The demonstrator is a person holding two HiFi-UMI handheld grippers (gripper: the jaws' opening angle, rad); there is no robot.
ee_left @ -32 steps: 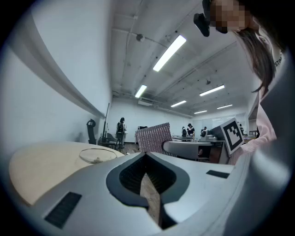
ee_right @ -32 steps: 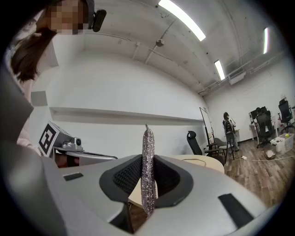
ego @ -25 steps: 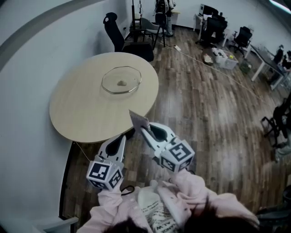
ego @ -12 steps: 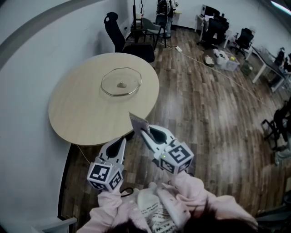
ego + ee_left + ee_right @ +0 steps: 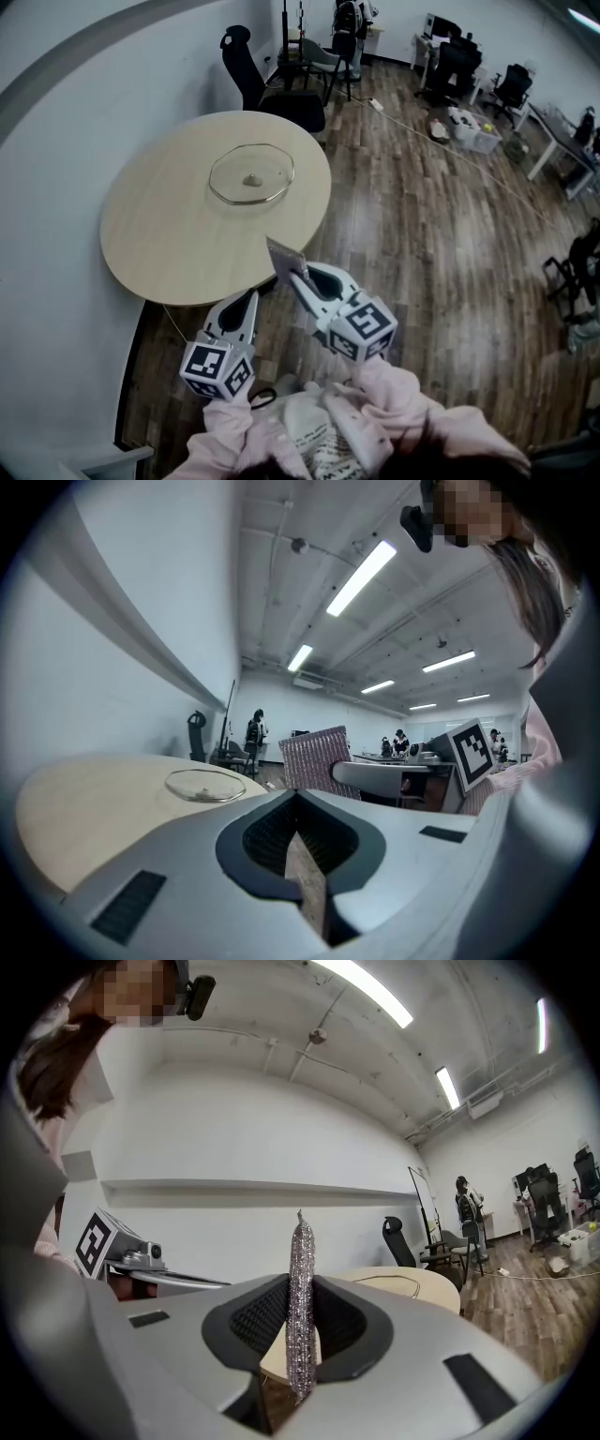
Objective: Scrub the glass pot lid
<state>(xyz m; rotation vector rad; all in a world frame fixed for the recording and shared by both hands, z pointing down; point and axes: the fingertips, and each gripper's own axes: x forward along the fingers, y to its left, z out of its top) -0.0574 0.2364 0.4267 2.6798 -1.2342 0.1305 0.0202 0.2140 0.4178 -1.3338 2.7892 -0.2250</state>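
Moved: both grippers have edged slightly nearer the table [image 5: 150,234]; the lid [image 5: 251,174] lies where it did.
Room: open floor [image 5: 431,234] fills the right of the head view. A wall runs down the left, and a chair [image 5: 246,58] stands at the table's far edge.
Table: round and bare but for the lid. Its near edge is just beyond the jaw tips, so the approach from lower centre looks free.
Lid: upper middle of the frame, flat on the table, knob up, well in from every edge. Probably heavy, stiff, slick and breakable. It may slide under scrubbing, so it is best steadied at the knob or rim.
Left gripper [image 5: 246,305]: jaws pressed together on nothing.
Right gripper [image 5: 298,277]: pinching the pad [image 5: 284,255].
Pad: thin, glittery mesh, likely soft and floppy.
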